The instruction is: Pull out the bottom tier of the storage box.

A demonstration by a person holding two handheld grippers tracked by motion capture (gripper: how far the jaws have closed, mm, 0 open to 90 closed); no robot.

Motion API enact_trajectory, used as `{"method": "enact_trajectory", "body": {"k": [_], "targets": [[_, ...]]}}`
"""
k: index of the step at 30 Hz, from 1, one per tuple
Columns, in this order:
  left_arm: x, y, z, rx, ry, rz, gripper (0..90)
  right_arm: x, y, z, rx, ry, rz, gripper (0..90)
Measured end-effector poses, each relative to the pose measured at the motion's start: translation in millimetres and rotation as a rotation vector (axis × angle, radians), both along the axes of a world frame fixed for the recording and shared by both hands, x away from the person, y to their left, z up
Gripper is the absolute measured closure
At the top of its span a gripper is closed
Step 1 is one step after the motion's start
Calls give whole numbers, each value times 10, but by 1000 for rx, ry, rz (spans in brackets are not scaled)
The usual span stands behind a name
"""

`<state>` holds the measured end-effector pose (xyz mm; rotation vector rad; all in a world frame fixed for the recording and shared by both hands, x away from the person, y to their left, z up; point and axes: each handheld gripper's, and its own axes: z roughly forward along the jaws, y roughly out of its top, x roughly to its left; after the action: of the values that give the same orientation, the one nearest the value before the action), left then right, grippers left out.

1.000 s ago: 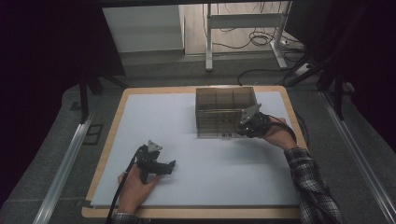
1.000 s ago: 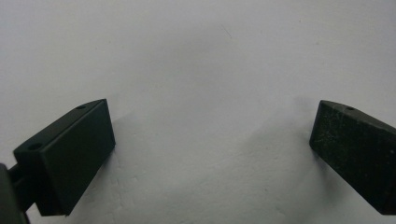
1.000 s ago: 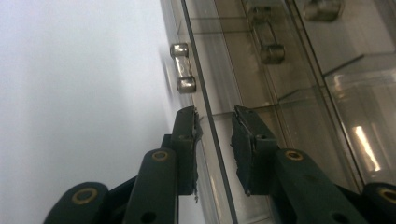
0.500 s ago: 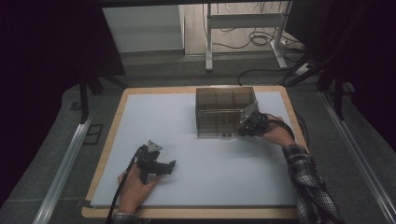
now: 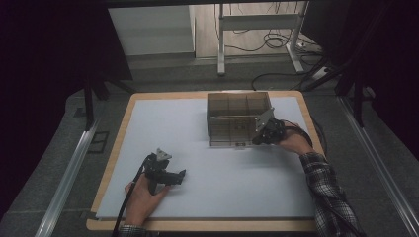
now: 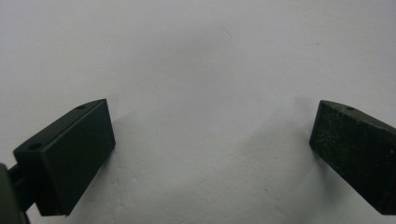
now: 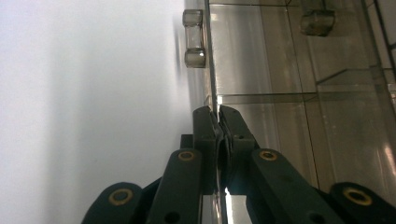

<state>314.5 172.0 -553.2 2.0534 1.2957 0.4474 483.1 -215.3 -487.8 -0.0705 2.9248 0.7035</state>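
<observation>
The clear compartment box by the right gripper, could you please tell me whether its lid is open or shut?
Open: the lid hangs down in front of the clear compartment box, pinched by the right gripper.

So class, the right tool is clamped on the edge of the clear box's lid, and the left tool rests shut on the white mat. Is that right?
Not quite. The right tool is indeed clamped on the lid edge of the clear box, but the left tool is open: the left gripper view shows its jaws wide apart over the white mat.

High view overlooks the table [image 5: 148, 123] – gripper views hug it.
</observation>
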Motion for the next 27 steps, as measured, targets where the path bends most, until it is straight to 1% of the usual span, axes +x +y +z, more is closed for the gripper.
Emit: {"method": "enact_trajectory", "body": {"k": [4,13,21,22,23,24,27], "targets": [[0,0,0,0,0,0,0,-56,-5,19,-7,11,9,864],[0,0,0,0,0,0,0,-163,-12,41,-13,13,30,866],[0,0,0,0,0,0,0,-277,-31,45,0,13,46,865],[0,-1,0,-1,0,0,0,-308,-35,32,7,22,52,866],[0,-1,0,-1,0,0,0,-308,-35,32,7,22,52,866],[0,-1,0,-1,0,0,0,-339,-43,32,1,11,52,866],[0,-1,0,0,0,0,0,-366,-52,32,3,5,51,866]]}}
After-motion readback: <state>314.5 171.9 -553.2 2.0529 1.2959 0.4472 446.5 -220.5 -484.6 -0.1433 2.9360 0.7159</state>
